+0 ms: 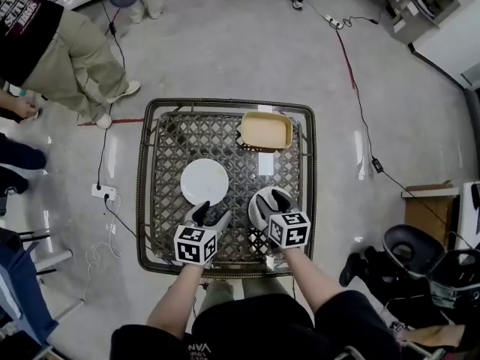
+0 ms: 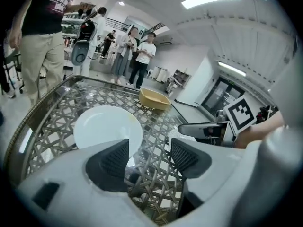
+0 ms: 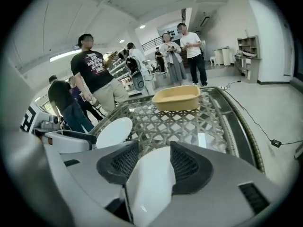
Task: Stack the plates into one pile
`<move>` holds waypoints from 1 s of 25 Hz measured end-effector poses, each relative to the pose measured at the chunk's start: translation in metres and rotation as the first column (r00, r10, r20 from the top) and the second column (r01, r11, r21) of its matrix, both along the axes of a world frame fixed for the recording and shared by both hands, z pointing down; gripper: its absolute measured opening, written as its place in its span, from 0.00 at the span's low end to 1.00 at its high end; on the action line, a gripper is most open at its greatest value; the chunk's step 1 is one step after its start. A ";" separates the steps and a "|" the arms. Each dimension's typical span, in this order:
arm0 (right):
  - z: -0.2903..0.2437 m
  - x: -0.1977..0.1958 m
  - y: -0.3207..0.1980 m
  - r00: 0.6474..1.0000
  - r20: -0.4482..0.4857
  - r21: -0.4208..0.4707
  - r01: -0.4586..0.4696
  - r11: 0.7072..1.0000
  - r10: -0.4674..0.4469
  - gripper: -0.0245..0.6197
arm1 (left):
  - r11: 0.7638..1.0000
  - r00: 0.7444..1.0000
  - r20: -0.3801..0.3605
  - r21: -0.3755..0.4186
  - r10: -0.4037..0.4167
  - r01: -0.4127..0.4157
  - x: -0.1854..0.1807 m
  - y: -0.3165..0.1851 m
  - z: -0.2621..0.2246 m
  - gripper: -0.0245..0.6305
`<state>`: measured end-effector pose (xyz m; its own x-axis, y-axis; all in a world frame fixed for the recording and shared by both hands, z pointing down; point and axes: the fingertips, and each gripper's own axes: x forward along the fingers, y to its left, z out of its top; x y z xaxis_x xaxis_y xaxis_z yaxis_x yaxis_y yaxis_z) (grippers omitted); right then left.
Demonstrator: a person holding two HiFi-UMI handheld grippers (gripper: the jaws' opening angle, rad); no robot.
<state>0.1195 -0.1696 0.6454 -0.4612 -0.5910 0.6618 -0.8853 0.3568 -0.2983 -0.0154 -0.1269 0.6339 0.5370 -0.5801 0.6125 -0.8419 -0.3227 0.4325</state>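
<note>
Looking down from the head view, one wicker table with a glass top carries two white plates and one yellow tub, the tub at the table's far right corner. One plate lies flat near the middle of the table, and the second plate lies to its right, closer to the table's near edge; the two are apart, not stacked. Two grippers reach in over the near edge: the left gripper sits just at the near rim of the middle plate, and the right gripper is over the second plate. One person in khaki trousers stands beyond the table's far left corner. In the left gripper view the left gripper has its jaws wide apart, with only the table's lattice in the gap. The middle plate lies just ahead, partly behind the left pad, and the tub is at the table's far side. In the right gripper view the right gripper also has its jaws wide, and the second plate fills the gap between the pads. Whether the pads touch it cannot be made out. The other plate shows ahead to the left on the table, and the tub is at its far end.
</note>
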 end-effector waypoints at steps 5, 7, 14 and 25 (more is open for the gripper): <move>0.004 0.056 0.023 0.993 -0.025 -0.011 -0.114 0.993 0.113 0.35 | 0.992 0.992 0.001 -0.024 0.126 -0.126 0.046 0.011 0.010 0.46; 0.008 0.075 0.034 0.987 -0.034 -0.019 -0.155 0.988 0.154 0.35 | 0.984 0.985 0.001 -0.042 0.173 -0.172 0.062 0.017 0.017 0.46; 0.021 0.110 0.057 0.973 -0.037 -0.052 -0.230 0.972 0.229 0.36 | 0.958 0.964 -0.002 -0.112 0.267 -0.265 0.103 0.029 0.037 0.47; 0.035 0.095 0.063 0.985 -0.006 -0.099 -0.170 0.980 0.170 0.35 | 0.944 0.957 -0.062 -0.160 0.284 -0.290 0.129 0.027 0.045 0.48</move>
<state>0.2149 -0.1067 0.6799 -0.3612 -0.5925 0.7201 -0.9297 0.1693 -0.3270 0.1133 -0.0998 0.6793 0.6905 -0.2904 0.6624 -0.7060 -0.4694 0.5302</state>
